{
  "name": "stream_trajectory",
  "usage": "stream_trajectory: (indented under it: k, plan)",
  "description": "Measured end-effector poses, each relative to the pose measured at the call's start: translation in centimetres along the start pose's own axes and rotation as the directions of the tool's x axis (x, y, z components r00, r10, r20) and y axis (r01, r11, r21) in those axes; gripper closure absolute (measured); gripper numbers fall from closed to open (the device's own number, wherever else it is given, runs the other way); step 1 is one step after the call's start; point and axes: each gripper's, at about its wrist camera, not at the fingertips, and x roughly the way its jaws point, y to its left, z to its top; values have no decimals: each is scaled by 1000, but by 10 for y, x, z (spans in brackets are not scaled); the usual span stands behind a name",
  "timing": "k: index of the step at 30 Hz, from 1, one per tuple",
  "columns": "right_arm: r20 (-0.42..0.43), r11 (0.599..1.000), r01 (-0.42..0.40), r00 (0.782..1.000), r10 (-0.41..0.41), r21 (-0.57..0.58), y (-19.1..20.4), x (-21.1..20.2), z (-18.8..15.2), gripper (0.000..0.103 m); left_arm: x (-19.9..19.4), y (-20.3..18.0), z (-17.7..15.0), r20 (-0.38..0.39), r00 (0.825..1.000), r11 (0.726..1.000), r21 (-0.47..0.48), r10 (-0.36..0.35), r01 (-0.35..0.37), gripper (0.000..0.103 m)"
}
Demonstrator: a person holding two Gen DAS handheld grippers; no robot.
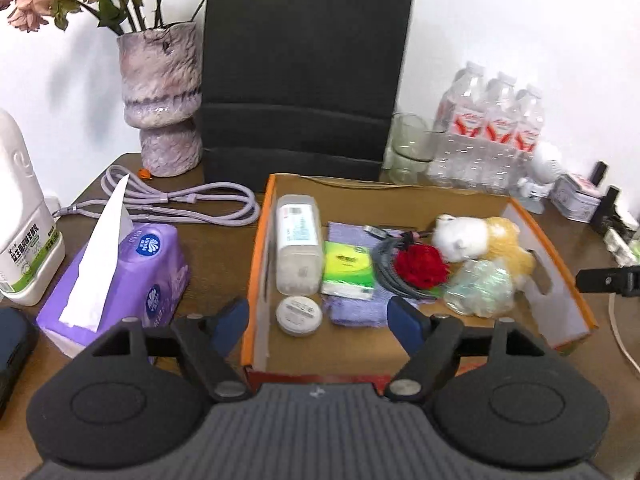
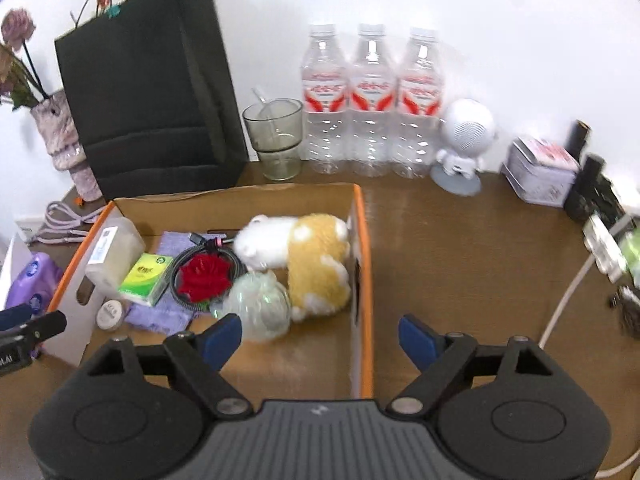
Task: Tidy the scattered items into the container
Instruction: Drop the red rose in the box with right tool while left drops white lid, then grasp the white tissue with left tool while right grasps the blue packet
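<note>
An orange-edged cardboard box (image 1: 256,264) (image 2: 364,240) stands on the brown table. Inside lie a clear cotton-swab tub (image 1: 298,244), a small round tin (image 1: 298,314), a green tissue pack (image 1: 348,270), a purple cloth (image 1: 352,312), a coiled grey cable (image 1: 390,268), a red fabric rose (image 1: 420,266) (image 2: 206,278), a pale mesh ball (image 1: 480,286) (image 2: 260,306) and a white-and-yellow plush toy (image 1: 480,242) (image 2: 312,260). My left gripper (image 1: 318,318) hangs open over the box's near-left part, holding nothing. My right gripper (image 2: 320,338) is open and empty above the box's right wall.
A purple tissue pack (image 1: 120,276), a purple cable (image 1: 188,200) and a white jug (image 1: 22,224) lie left of the box. Behind stand a vase (image 1: 162,100), a black paper bag (image 1: 300,68), a glass (image 2: 276,136), three water bottles (image 2: 372,100), a white speaker figure (image 2: 464,140) and a tin (image 2: 540,174).
</note>
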Motion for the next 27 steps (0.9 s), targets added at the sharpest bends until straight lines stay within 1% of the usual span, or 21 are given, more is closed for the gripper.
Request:
stream_trajectory:
  k: [3,6,8,9,10,11,12,13,14,15,16,18,19,22,23,24,25,26,27]
  plan:
    - [35,1000,-6,999,6,2,-3,-16,-15,18,-19,-5,-1,36,999,999,18,27,-28,24]
    - [115,1000,5,993,-6,8,2,-30,-29,18,-33,-8,-6,82,996,999,25,34,-36,22]
    - [165,1000,5,986,-7,15,7,-38,-38,18,-42,-9,-13,134,991,999,21,30,-33,21]
    - [192,1000,7,981,-10,18,10,-41,-43,18,-48,-10,-18,163,986,999,14,28,-30,21]
    - [222,1000,9,975,-12,17,13,-45,-49,18,-55,-11,-24,191,981,1000,0,30,-30,18]
    - [250,1000,12,968,-16,16,16,-49,-57,18,-62,-11,-33,224,974,1000,-12,28,-26,15]
    - [278,1000,17,960,-21,17,19,-53,-66,18,-71,-11,-44,270,963,1000,-10,23,-21,13]
    - [307,1000,17,951,-21,16,21,-58,-76,18,-78,-11,-56,310,951,1000,-3,18,-18,9]
    - [341,1000,8,940,-13,14,24,-64,-88,18,-85,-11,-69,338,941,1000,5,14,-16,7]
    - [378,1000,-5,926,2,7,27,-70,-102,17,-91,-10,-84,351,936,1000,14,7,-13,6]
    - [409,1000,-18,912,18,-4,30,-76,-115,17,-96,-8,-98,354,935,1000,11,-1,-3,5]
    - [460,999,-30,887,38,-23,35,-85,-145,15,-106,-2,-132,339,941,1000,-3,-19,22,5]
    - [473,999,-29,880,40,-32,38,-89,-162,13,-111,2,-147,331,943,999,-9,-30,35,5]
    - [489,998,-30,871,49,-47,47,-106,-211,13,-129,11,-194,314,949,998,-49,-31,49,5]
    - [488,998,-40,871,60,-51,48,-112,-226,13,-134,14,-205,301,953,996,-67,-28,50,5]
    - [493,997,-57,867,76,-54,47,-118,-240,11,-137,18,-216,291,956,995,-84,-35,62,4]
    - [502,995,-77,859,100,-67,46,-122,-253,6,-138,20,-222,274,960,993,-83,-55,81,4]
    - [510,993,-80,853,112,-85,45,-124,-263,6,-136,21,-226,250,966,993,-71,-70,91,4]
    - [513,994,-59,853,99,-92,45,-125,-270,6,-135,21,-228,232,970,995,-53,-70,85,4]
